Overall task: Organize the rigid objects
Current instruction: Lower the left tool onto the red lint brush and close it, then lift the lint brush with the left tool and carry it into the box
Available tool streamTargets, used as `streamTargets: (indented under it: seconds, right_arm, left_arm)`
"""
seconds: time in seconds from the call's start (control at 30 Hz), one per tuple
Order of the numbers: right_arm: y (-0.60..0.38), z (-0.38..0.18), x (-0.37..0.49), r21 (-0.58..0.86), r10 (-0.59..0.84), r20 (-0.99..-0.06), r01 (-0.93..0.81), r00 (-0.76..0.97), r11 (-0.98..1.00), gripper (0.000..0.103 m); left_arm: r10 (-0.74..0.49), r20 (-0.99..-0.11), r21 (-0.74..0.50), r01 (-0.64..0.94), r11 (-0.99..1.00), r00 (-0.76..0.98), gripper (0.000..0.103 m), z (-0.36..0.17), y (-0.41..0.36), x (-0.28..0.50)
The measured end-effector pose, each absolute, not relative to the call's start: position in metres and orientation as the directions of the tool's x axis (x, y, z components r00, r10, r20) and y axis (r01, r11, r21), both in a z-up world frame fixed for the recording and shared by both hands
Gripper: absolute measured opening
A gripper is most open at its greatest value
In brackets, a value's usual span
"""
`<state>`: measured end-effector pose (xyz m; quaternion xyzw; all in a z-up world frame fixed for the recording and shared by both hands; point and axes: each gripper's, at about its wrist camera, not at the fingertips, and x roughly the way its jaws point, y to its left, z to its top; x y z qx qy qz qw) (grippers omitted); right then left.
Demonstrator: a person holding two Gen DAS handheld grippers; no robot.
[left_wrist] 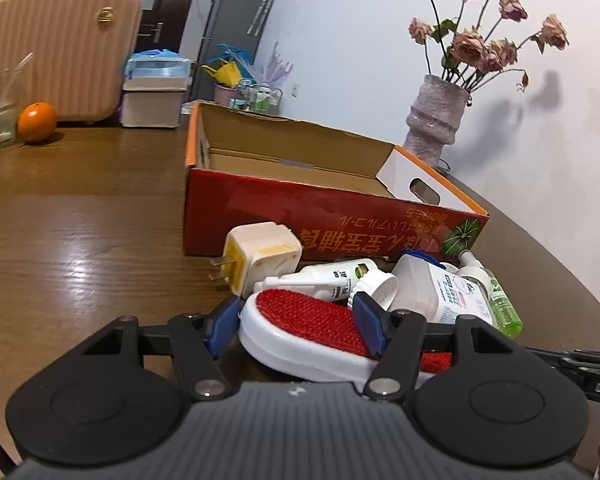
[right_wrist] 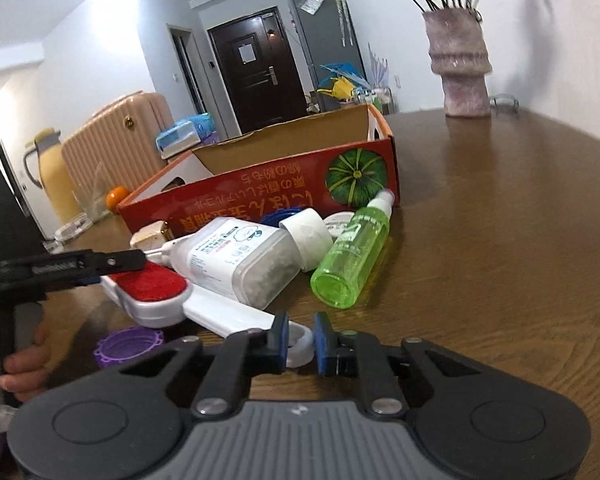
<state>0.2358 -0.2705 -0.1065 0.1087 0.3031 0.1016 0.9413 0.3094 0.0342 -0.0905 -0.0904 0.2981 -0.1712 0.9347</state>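
The white plastic lint brush with a red bristle pad [left_wrist: 312, 320] lay on the brown wooden table [left_wrist: 79, 208] before the open red cardboard box [left_wrist: 320, 208], its head straddled by the wide-open left gripper [left_wrist: 297, 322] (pads apparently untouching), its handle ring between the narrowly parted right gripper [right_wrist: 302, 340], three bottles crowding beyond.

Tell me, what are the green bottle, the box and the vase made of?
Green bottle: see-through glossy plastic, probably; you can see through its walls.
Box: cardboard, brown and dull inside, with shiny red print outside.
Vase: looks like rough, matte pottery, though I can't be sure.
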Motion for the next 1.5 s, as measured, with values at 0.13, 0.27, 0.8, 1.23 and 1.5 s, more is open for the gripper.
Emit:
streamTargets:
  seconds: [0.13, 0.27, 0.8, 1.23, 1.5]
  right_arm:
    - [-0.27, -0.106, 0.236, 0.246, 0.251, -0.544, -0.133, 0.801, 0.96, 0.013]
    - [-0.276, -0.107, 0.239, 0.26, 0.252, -0.531, -0.128, 0.809, 0.957, 0.015]
    - [-0.288, -0.106, 0.244, 0.328, 0.28, -0.522, -0.113, 0.806, 0.938, 0.022]
    - [-0.289, -0.109, 0.243, 0.409, 0.3, -0.513, -0.078, 0.804, 0.909, 0.016]
    - [-0.286, -0.052, 0.191, 0.383, 0.289, -0.362, -0.141, 0.886, 0.913, 0.016]
  left_arm:
    - [-0.356, -0.497, -0.257, 0.257, 0.932, 0.792, 0.058, -0.082, 0.038, 0.276]
    - [-0.369, -0.517, -0.309, 0.234, 0.922, 0.773, 0.057, -0.087, 0.045, 0.256]
    - [-0.355, -0.546, -0.322, 0.201, 0.925, 0.759, 0.068, -0.095, 0.046, 0.255]
    - [-0.38, -0.479, -0.353, 0.223, 0.909, 0.791, 0.055, -0.082, 0.05, 0.232]
    - [-0.369, -0.296, -0.32, 0.273, 0.907, 0.881, 0.053, -0.027, 0.048, 0.174]
